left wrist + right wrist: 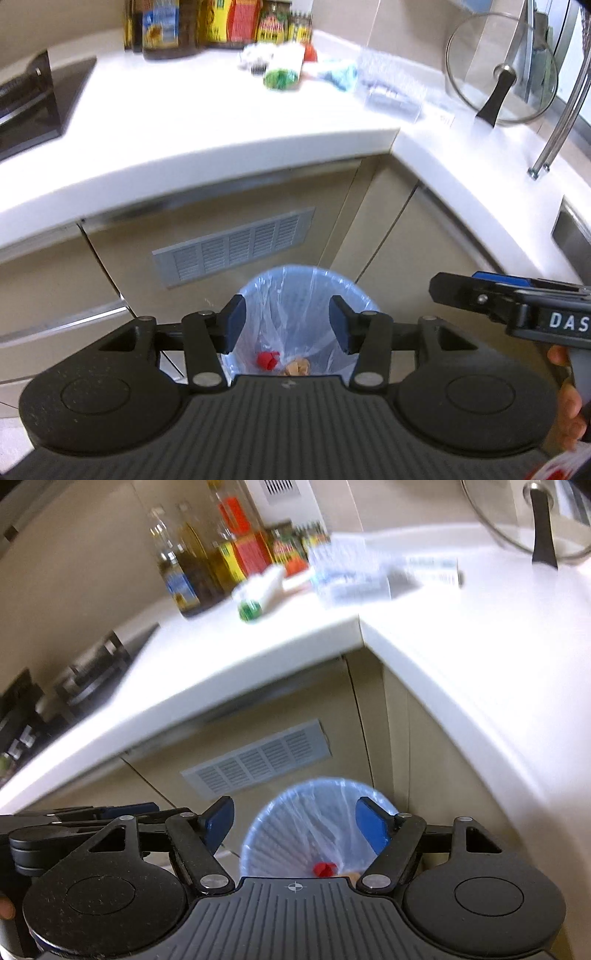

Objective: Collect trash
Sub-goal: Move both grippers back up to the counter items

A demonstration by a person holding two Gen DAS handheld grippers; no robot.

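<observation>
Both grippers, L [287, 321] & R [294, 825], angled down over bin [258, 291], jaws apart, empty.

The left wrist camera is sitting just behind the left gripper [287, 325] and is looking forward and down, past its fingers, into the blue bin [258, 295] on the floor. The right wrist camera is looking the same way from behind the right gripper [295, 825], a little more to the side, so the bin [273, 823] is lying between its fingers too. Both views are staying above the counter edge, with the white counter [207, 110] farther away and blurred. Both are sharing the bin, the cabinet vent [236, 247], the bottles [162, 29] and the glass lid [502, 70]. Each view is also catching the other gripper at its edge.
</observation>
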